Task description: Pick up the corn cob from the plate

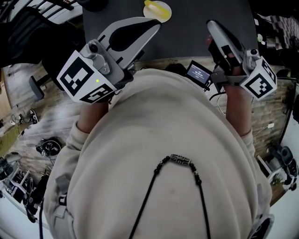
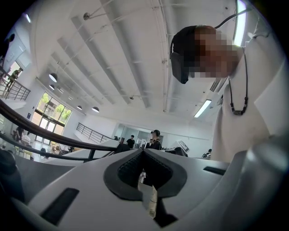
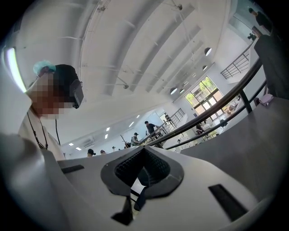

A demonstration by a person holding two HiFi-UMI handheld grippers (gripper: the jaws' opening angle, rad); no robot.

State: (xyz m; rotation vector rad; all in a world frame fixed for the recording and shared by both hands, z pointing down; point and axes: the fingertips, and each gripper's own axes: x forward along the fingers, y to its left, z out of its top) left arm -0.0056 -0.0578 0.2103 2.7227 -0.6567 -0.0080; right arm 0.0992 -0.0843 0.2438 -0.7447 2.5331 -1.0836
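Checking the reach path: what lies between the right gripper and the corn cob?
Only bare dark tabletop, seen in the head view, separates the right gripper from the corn cob.

Large open hall used as a workspace.
A high white beamed ceiling (image 2: 113, 54), round hanging lamps (image 2: 53, 77), a railed gallery (image 3: 237, 65) and tall windows (image 3: 203, 92); people (image 2: 156, 135) stand far off, and loose gear (image 1: 46, 147) lies on the wooden floor (image 1: 56, 114) by a dark table (image 1: 187, 28).
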